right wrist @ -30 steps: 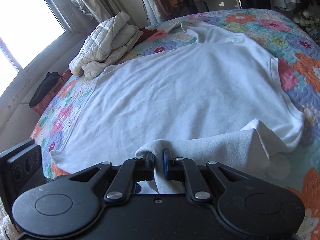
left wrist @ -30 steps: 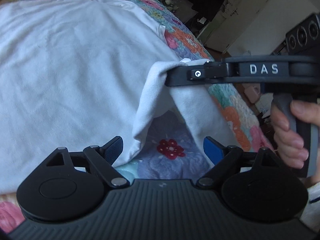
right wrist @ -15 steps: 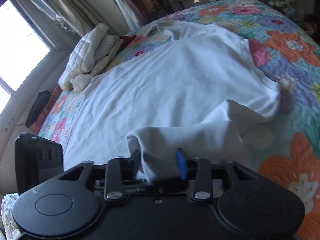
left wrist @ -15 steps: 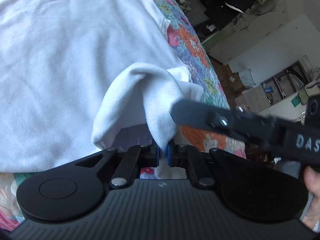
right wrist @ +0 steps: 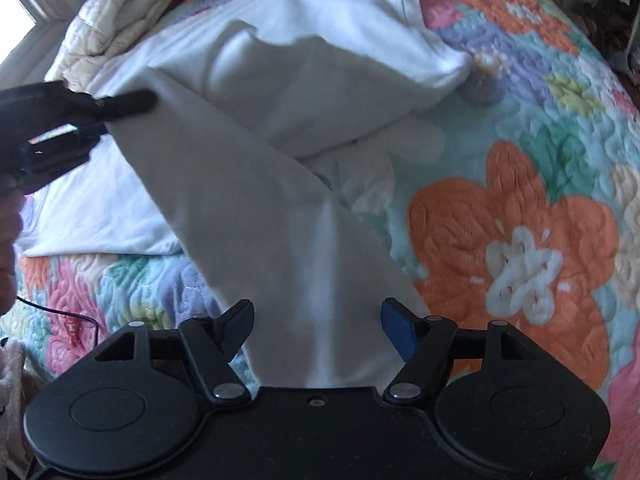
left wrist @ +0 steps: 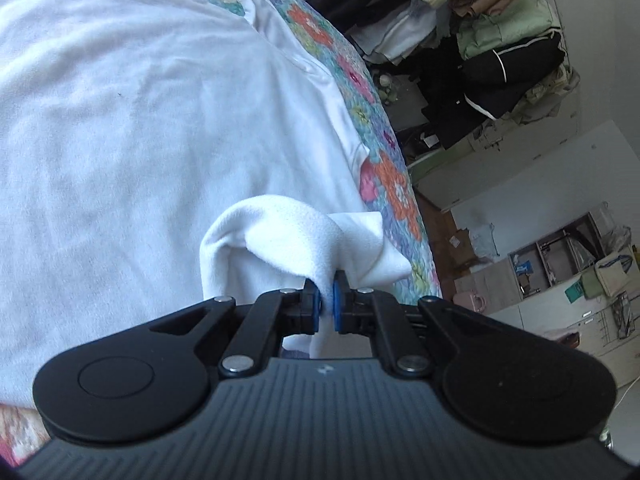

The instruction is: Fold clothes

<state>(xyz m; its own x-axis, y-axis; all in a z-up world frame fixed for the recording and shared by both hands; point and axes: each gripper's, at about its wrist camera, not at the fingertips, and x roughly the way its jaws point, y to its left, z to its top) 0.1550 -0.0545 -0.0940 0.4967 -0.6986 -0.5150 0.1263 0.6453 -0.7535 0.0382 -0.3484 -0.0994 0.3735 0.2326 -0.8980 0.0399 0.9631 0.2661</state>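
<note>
1. Spread over a quilted floral bedspread (right wrist: 520, 220): a large white soft-knit garment (left wrist: 140, 120), its near edge lifted off the bed.
2. Left gripper (left wrist: 325, 306): clamped tight on a bunched fold of that near edge.
3. Right gripper (right wrist: 318, 326): jaws opening, pads clear of the cloth draped between them.
4. Best handling, likely: keep the left pinch firm, regrip further along, carry the edge level across the body.
5. Fabric: matte, limp, fleecy underside, prone to sagging and creasing.
6. Bedspread: puffy, stitched, grippy.

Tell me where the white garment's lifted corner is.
Left wrist view, low centre: the lifted corner sits pinched in the left gripper, near the floral quilt's right edge.
</note>
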